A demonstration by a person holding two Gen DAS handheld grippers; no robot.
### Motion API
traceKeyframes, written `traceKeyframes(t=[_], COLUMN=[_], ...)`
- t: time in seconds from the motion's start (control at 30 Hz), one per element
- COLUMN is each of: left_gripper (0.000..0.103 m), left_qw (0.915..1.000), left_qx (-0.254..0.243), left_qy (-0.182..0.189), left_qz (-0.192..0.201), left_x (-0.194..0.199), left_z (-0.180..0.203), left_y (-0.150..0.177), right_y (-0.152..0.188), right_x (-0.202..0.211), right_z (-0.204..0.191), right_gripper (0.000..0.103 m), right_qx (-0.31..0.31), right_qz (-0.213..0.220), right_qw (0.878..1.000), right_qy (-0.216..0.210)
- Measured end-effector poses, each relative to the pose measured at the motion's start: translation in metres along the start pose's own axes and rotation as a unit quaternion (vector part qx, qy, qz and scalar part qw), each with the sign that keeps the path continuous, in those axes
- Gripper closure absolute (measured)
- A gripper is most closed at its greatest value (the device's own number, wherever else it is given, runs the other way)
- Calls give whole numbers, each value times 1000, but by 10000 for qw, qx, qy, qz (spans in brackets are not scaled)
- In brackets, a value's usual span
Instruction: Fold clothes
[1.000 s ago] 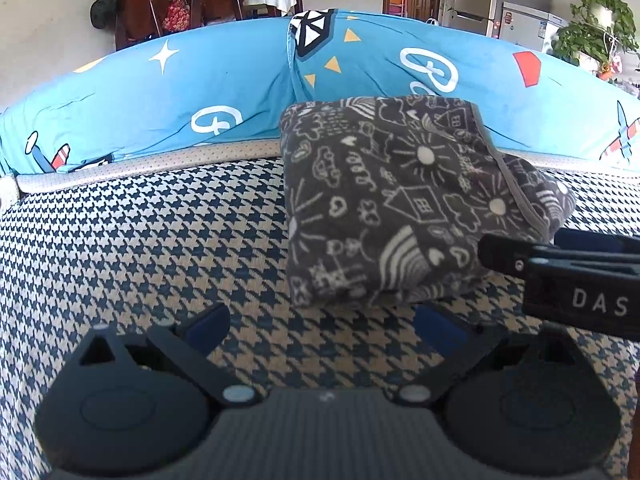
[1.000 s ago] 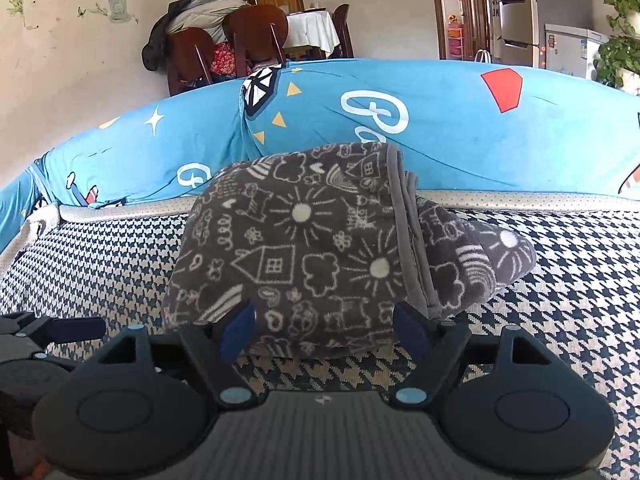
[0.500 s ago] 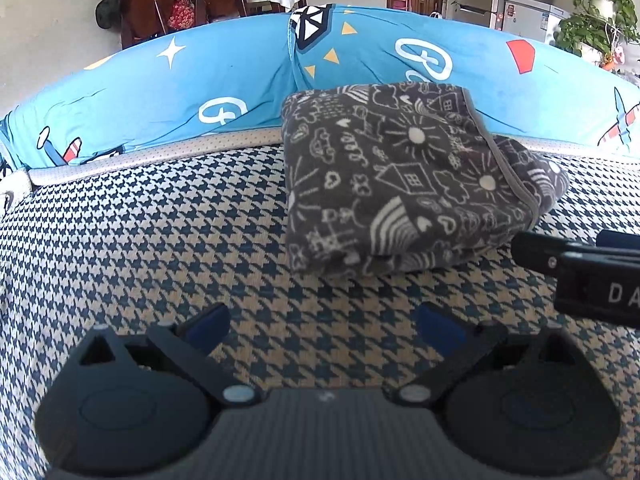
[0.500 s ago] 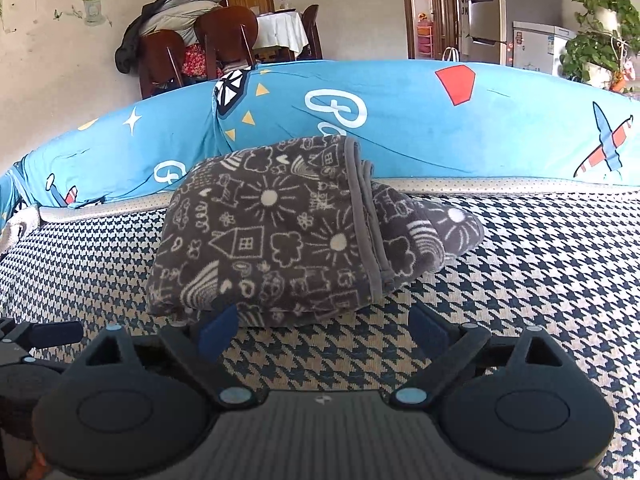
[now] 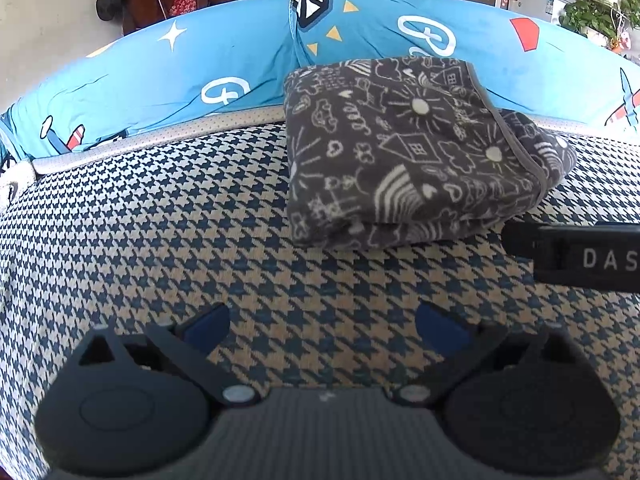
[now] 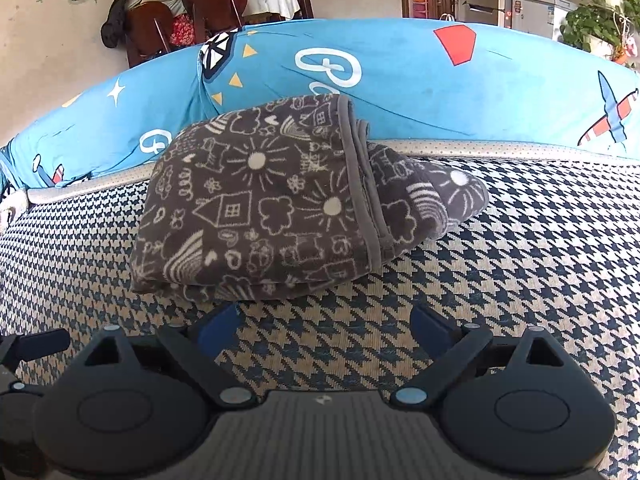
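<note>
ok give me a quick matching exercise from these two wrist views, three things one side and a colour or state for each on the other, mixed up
Things:
1. folded cloth
2. long cushion
3. right gripper

Descriptions:
A. bright blue with cartoon planes and stars
B. open, nothing between its fingers
C. dark grey with white doodles, lying on the houndstooth cover

Pairs: 1-C, 2-A, 3-B

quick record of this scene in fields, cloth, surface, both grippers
cloth: grey doodle-print cloth, folded into a thick bundle
surface: houndstooth cover, blue cartoon-print bolster behind
cloth position: lying on the cover, back edge against the bolster
left gripper: open, nothing between the fingers, short of the cloth
right gripper: open, nothing between the fingers, just in front of the bundle's near edge
</note>
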State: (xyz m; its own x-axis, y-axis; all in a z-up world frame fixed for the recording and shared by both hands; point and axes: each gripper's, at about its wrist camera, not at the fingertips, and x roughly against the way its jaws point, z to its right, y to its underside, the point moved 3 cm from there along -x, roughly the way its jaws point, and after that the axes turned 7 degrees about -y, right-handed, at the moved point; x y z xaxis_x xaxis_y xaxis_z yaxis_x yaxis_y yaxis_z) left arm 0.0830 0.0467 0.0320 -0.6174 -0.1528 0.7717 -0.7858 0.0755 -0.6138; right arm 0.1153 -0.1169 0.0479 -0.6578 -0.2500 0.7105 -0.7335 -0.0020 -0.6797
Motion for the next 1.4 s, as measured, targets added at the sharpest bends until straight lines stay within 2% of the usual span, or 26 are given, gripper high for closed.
traceKeyframes(t=[0.2,0.47,1.4], left_gripper=[0,0,0], left_qw=[9998,9996,9995], left_qx=[74,160,128], left_qy=[21,18,72], left_qz=[-189,-230,-282], left_x=[-5,-3,-1], left_z=[-4,-5,1], left_y=[3,3,5], right_y=[1,2,2], right_x=[-7,-10,-13], right_z=[0,5,1], right_gripper=[9,9,9], right_qx=[16,-68,61], right_qz=[-189,-396,-485], right_qw=[9998,9991,9988], right_qy=[19,150,98])
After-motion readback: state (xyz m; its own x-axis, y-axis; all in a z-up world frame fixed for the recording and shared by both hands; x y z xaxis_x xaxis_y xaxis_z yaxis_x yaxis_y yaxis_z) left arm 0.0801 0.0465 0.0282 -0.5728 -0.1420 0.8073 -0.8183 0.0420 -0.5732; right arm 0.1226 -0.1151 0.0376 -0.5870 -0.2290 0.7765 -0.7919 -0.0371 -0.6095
